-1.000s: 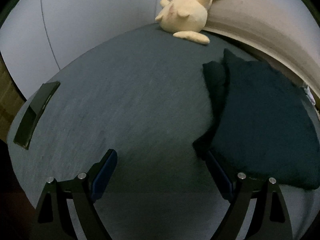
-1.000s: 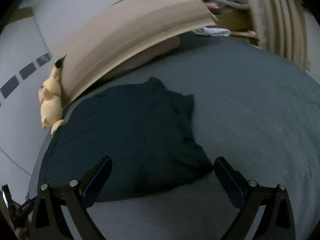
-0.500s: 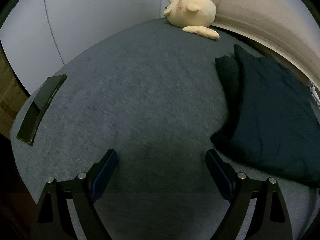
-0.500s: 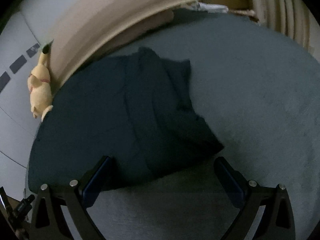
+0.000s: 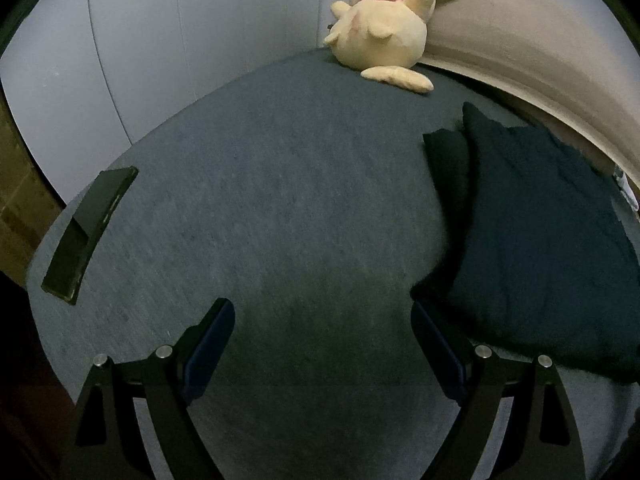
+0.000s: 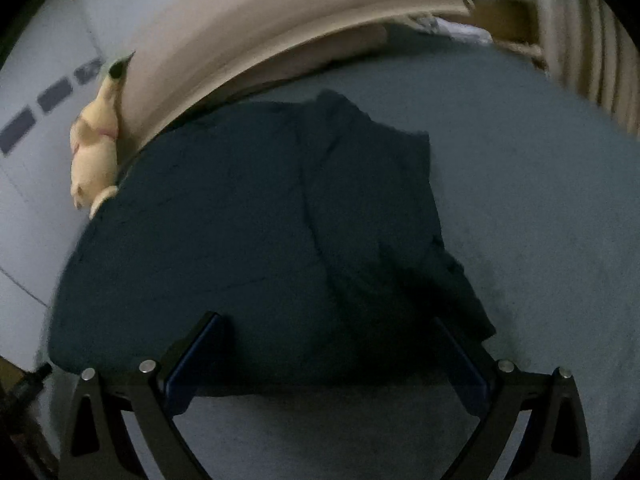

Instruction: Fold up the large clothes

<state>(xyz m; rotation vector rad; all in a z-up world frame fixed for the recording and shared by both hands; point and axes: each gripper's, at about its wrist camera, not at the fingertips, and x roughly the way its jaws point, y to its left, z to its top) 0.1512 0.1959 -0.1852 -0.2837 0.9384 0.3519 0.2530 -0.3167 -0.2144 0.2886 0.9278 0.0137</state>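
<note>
Grey-blue bedding [image 5: 288, 208] covers a bed that fills both views, bounded on the far side by a pale wall [image 5: 168, 40] and a beige padded headboard [image 5: 520, 52].

A dark folded garment [image 6: 260, 232] lies on the bed near the headboard, with a narrower layer doubled over its right part in the right wrist view. Its near edge runs across that view just past the right tongs [image 6: 328, 356], whose fingers stand wide apart with nothing pressed between them; the fingertips overlap the garment's near hem in the picture, though whether they touch it cannot be told. To the right of the garment a broad stretch of bare bedding [image 6: 540, 220] reaches to the bed's far edge.

In the left wrist view the same garment [image 5: 532, 232] sits to the right, its near left corner just beside the right-hand finger of the left tongs [image 5: 322, 328]. These are also spread wide and hold nothing, hanging over bare bedding.

A yellow plush toy [image 5: 384, 28] leans against the headboard at the bed's far corner, well apart from the garment. A dark flat phone [image 5: 90, 236] lies close to the bed's left edge, and between it and the garment the bedding is bare.
</note>
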